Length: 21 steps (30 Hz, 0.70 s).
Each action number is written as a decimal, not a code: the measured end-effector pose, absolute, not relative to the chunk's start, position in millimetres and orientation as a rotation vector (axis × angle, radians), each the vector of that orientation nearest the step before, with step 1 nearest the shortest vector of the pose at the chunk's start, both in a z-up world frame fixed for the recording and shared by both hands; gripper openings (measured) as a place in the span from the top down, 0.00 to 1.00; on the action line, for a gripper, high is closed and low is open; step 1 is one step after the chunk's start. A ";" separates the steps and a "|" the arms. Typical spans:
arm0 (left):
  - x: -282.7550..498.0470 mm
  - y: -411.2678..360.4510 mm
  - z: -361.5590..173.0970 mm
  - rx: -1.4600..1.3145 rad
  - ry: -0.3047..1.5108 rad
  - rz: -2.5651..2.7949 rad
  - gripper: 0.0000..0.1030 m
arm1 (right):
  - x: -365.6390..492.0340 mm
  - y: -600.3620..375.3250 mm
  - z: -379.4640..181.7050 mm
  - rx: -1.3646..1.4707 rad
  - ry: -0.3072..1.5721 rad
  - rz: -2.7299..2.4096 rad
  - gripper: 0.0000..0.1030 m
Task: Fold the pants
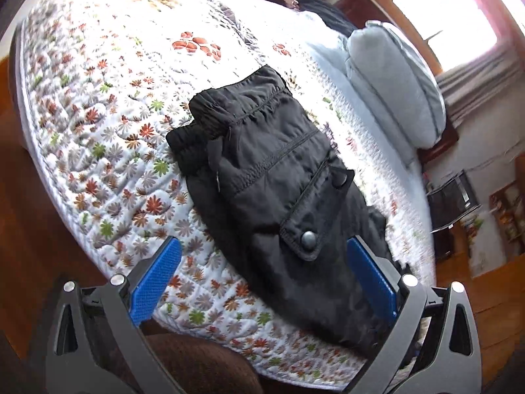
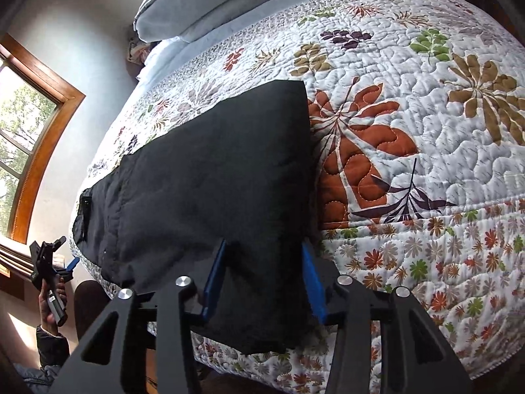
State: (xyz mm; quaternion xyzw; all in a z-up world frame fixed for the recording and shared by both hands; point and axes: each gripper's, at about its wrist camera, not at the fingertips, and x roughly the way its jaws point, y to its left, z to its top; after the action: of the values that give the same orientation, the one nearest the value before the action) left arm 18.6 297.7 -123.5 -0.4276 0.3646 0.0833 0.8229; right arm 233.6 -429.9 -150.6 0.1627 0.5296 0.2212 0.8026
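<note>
Black pants (image 1: pixel 272 177) lie lengthwise on a floral quilt (image 1: pixel 98 105). Their elastic waistband is at the far end and a snap-flap pocket is nearest the left wrist camera. My left gripper (image 1: pixel 262 243) hovers open and wide above the pocket area, its right blue pad (image 1: pixel 370 279) over the pants' edge and nothing pinched. In the right wrist view the pants (image 2: pixel 203 170) run along the bed's edge. My right gripper (image 2: pixel 264 249) straddles the near leg end, half open, with cloth lying between the blue pads (image 2: pixel 215 282). The left gripper (image 2: pixel 67 251) shows at lower left in a hand.
Grey pillows (image 1: pixel 393 88) (image 2: pixel 203 3) sit at the head of the bed. A wood-framed window (image 2: pixel 29 151) is on the wall beside it. A dark chair (image 1: pixel 452 197) stands on the wooden floor. The quilt (image 2: pixel 426 115) stretches bare to the right of the pants.
</note>
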 end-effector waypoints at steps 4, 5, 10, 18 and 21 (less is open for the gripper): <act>17.7 326.2 -137.9 -1.140 0.678 0.049 0.03 | 222.6 -441.5 -132.6 0.388 1.059 0.451 0.45; 18.8 331.7 -141.8 -1.173 0.669 0.035 0.03 | 218.9 -442.4 -128.2 0.391 1.042 0.452 0.45; 18.0 350.5 -161.3 -1.293 0.644 -0.002 0.03 | 205.4 -439.5 -116.5 0.387 1.024 0.444 0.44; 13.4 353.0 -182.1 -1.392 0.619 -0.070 0.03 | 202.3 -418.4 -115.9 0.368 1.041 0.451 0.41; 21.1 347.9 -183.7 -1.377 0.637 -0.070 0.03 | 203.2 -409.8 -116.8 0.368 1.048 0.461 0.41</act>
State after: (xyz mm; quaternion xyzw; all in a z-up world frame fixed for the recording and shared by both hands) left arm 21.1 347.9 -183.7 -0.6241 0.2886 -0.0317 0.7254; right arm 203.2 -409.8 -116.8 0.1731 0.4928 0.2170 0.8247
